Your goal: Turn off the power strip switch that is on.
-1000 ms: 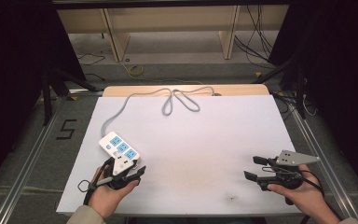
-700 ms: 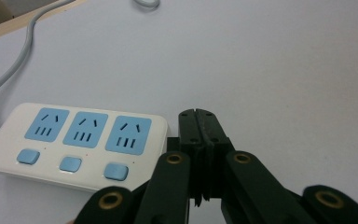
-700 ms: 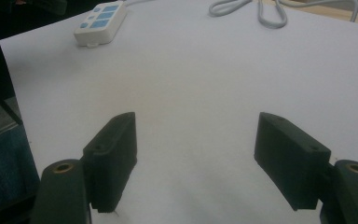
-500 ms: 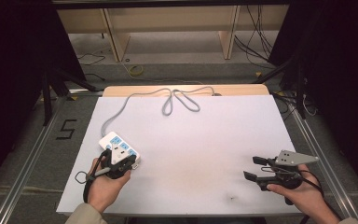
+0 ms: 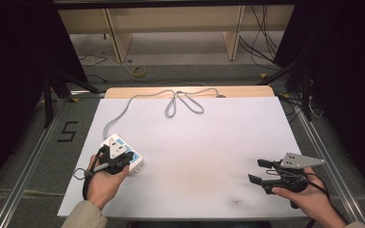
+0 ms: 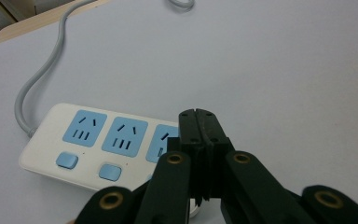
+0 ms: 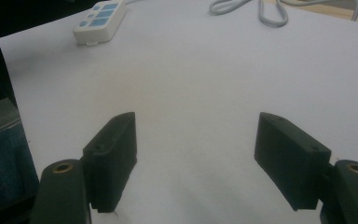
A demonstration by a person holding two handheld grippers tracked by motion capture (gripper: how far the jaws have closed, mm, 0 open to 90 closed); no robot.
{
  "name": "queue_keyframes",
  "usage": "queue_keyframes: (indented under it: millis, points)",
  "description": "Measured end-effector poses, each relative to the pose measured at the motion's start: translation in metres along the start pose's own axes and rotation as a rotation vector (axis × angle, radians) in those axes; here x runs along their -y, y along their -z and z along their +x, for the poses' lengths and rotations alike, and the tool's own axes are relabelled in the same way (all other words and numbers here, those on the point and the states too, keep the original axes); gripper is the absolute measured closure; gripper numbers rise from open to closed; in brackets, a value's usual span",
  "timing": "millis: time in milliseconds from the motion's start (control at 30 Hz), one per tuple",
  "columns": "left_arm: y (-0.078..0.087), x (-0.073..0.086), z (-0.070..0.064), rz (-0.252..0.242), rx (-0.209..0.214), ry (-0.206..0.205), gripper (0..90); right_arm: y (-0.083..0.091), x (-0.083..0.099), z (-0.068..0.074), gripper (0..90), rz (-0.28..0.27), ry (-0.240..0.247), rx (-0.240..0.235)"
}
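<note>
Nearest us, our right gripper (image 5: 261,172) hovers over the smooth white tabletop (image 5: 209,142) near its front right corner, its blocky black jaws spread wide with nothing between them. Our left gripper (image 6: 199,122) has its jaws pressed flat together above the power strip (image 6: 93,142), a glossy white rounded bar with blue sockets and square blue buttons at the table's left. Beyond, its grey cable (image 5: 180,100) loops at the far edge.

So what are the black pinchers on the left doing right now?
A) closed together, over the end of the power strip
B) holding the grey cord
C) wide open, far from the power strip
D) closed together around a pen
A: in the left gripper view the left gripper has its jaws pressed together with nothing between them, over the near end of the white power strip.
</note>
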State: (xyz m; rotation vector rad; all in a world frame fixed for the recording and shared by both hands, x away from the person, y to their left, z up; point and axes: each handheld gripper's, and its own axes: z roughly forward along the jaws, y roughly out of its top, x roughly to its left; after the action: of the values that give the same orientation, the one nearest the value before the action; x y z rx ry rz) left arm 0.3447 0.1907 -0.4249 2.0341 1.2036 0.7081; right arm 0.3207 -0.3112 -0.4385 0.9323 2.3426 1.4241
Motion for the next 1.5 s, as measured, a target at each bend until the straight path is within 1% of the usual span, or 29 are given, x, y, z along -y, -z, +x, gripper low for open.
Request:
queue_keyframes:
  millis: [133, 333, 367, 533, 800, 1200, 1500]
  points:
    - [0.000, -0.001, 0.003, -0.006, -0.007, 0.010, 89.7, 0.000, 0.000, 0.000, 30.1, 0.002, 0.004, 0.001]
    - [-0.003, 0.000, 0.011, 0.008, -0.019, 0.026, 89.7, 0.000, 0.000, 0.000, 30.1, 0.005, 0.004, 0.003]
    - [-0.004, 0.000, 0.011, 0.006, -0.021, 0.034, 89.8, 0.000, 0.000, 0.000, 30.1, 0.005, 0.004, 0.003]
    - [-0.007, 0.001, 0.015, 0.024, -0.026, 0.038, 89.8, -0.001, 0.000, 0.000, 30.1, 0.007, 0.004, 0.003]
    - [-0.010, 0.001, 0.019, 0.024, -0.036, 0.047, 89.8, -0.001, 0.000, 0.001, 30.0, 0.009, 0.004, 0.002]
    - [-0.013, 0.002, 0.025, 0.050, -0.047, 0.052, 89.8, -0.001, 0.000, 0.001, 30.0, 0.014, 0.009, 0.003]
    - [-0.018, 0.001, 0.031, 0.063, -0.059, 0.068, 89.8, -0.002, 0.000, 0.001, 30.1, 0.014, 0.005, 0.000]
